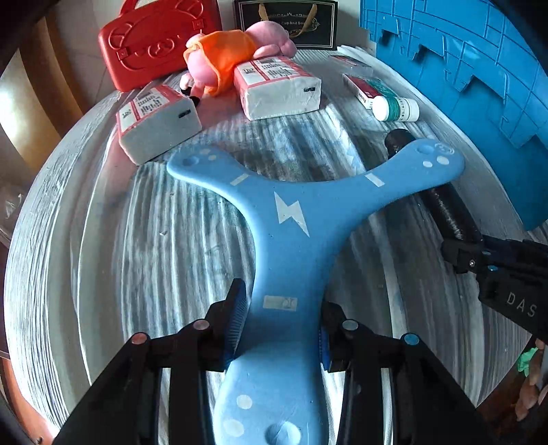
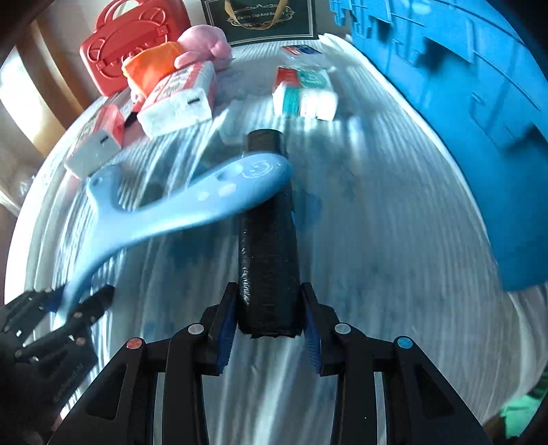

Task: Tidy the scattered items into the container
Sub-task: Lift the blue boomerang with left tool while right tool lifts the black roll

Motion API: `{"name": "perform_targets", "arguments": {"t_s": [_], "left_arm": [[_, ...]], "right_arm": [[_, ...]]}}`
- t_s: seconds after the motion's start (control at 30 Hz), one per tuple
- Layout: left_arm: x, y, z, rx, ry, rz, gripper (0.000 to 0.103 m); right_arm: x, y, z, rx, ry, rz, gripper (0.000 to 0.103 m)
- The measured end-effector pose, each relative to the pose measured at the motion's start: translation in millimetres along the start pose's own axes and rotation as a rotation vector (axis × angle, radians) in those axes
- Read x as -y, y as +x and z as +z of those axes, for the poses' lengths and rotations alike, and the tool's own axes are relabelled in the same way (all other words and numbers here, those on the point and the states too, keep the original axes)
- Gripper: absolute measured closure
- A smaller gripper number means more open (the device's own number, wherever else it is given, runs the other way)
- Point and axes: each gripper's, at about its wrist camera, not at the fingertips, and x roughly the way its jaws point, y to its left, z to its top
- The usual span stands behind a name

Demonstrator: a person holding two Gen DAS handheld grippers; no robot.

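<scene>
My left gripper (image 1: 282, 325) is shut on one arm of a light blue three-armed foam boomerang (image 1: 294, 219), held over the round table. It also shows in the right wrist view (image 2: 191, 208), with the left gripper (image 2: 73, 304) at lower left. My right gripper (image 2: 269, 328) is shut on the near end of a black cylinder (image 2: 269, 246), which passes under a boomerang arm. In the left wrist view the black cylinder (image 1: 445, 208) and right gripper (image 1: 493, 267) are at right. The blue container (image 1: 479, 78) stands at right, also in the right wrist view (image 2: 462, 113).
On the round grey-streaked table (image 1: 120, 222) lie two white-and-red tissue packs (image 1: 157, 119) (image 1: 281, 89), a pink plush in orange (image 1: 222, 61), a green-white bottle (image 1: 397, 107) and a red-green box (image 1: 366, 89). A red case (image 1: 150, 41) and a black gift bag (image 1: 287, 20) stand behind.
</scene>
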Motion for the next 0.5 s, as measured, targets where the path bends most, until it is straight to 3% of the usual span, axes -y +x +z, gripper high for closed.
{"name": "perform_targets", "arguments": {"t_s": [0.03,0.1,0.2,0.37,0.5], "left_arm": [[0,-1,-1,-0.003,-0.006,-0.004,0.063],[-1,-4,1,0.012,-0.025,0.005,0.043],[-4,-16,8,0.069,-0.054,0.023,0.018],[-9,-3,21,0.065,-0.098,0.051,0.018],[-12,16,23,0.048,-0.168,-0.007,0.018]], "right_arm": [[3,-3,-3,0.002,0.005,-0.009,0.065],[9,-9,-6,0.014,0.008,-0.026,0.046],[17,-18,-7,0.058,-0.006,-0.014,0.038],[20,-14,3,0.088,-0.044,0.011,0.037],[14,-3,10,0.103,-0.072,0.034,0.042]]}}
